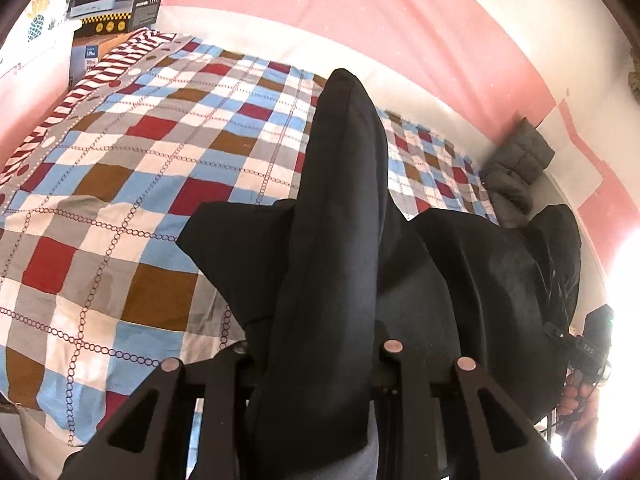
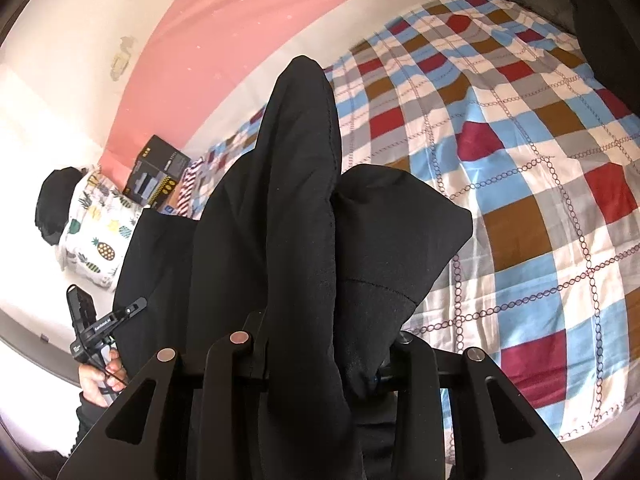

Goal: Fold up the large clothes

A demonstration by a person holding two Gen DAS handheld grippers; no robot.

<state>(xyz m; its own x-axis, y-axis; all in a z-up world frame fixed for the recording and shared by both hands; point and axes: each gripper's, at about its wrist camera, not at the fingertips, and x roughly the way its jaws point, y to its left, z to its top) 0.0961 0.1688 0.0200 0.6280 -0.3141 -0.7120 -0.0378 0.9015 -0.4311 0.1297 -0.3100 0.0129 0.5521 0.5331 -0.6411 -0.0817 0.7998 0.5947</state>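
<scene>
A bed [image 1: 120, 184] with a checked cover meets a pink-and-white wall [image 1: 360, 12]. Boxes [image 1: 120, 0] and a pineapple-print pillow [image 2: 96, 236] sit at one end. Bright light glares in.

Left gripper [image 1: 320, 364]: matte black frame, two angular arms with triangular cut-outs, round copper-coloured pin heads on top. Right gripper [image 2: 320, 356]: identical black build, same cut-outs and pin heads. Seen from each opposite camera: black handle unit with small white lettering, thin black cable, dark sleeve at the hand [image 2: 100, 380].
</scene>
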